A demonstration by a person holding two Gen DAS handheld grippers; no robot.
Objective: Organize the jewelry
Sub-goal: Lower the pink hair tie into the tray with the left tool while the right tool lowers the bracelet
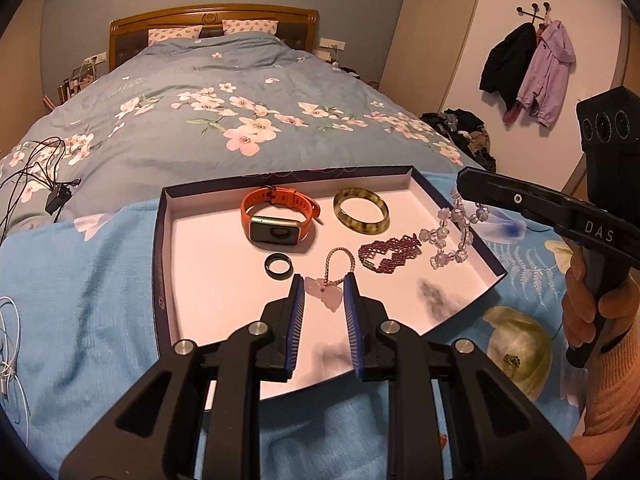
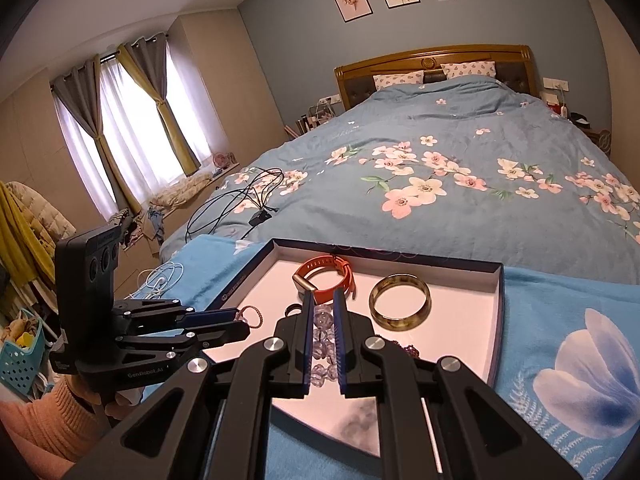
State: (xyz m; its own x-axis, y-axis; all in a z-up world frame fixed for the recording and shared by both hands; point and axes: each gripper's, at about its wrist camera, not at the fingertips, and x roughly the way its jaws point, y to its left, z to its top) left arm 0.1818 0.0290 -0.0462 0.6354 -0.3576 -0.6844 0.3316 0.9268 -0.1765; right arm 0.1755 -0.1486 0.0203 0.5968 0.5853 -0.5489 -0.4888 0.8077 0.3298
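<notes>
A pink stone pendant (image 1: pixel 325 295) on its beaded cord is being pinched by the left tongs (image 1: pixel 324 292), nearly closed, over a shallow tray (image 1: pixel 168 216) on the bed. A clear crystal bead bracelet (image 2: pixel 323 344) is being gripped by the right tongs (image 2: pixel 323 312), almost shut. Both are judged light, limp and chip-prone; beads suit gentle gripping.

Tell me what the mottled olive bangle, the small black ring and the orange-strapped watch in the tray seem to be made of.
Mottled olive bangle: likely polished stone or resin, glossy and translucent with dark patches. Small black ring: perhaps ceramic or coated metal, smooth and shiny. Orange-strapped watch: matte, flexible-looking rubbery strap, gold-toned metallic case.
</notes>
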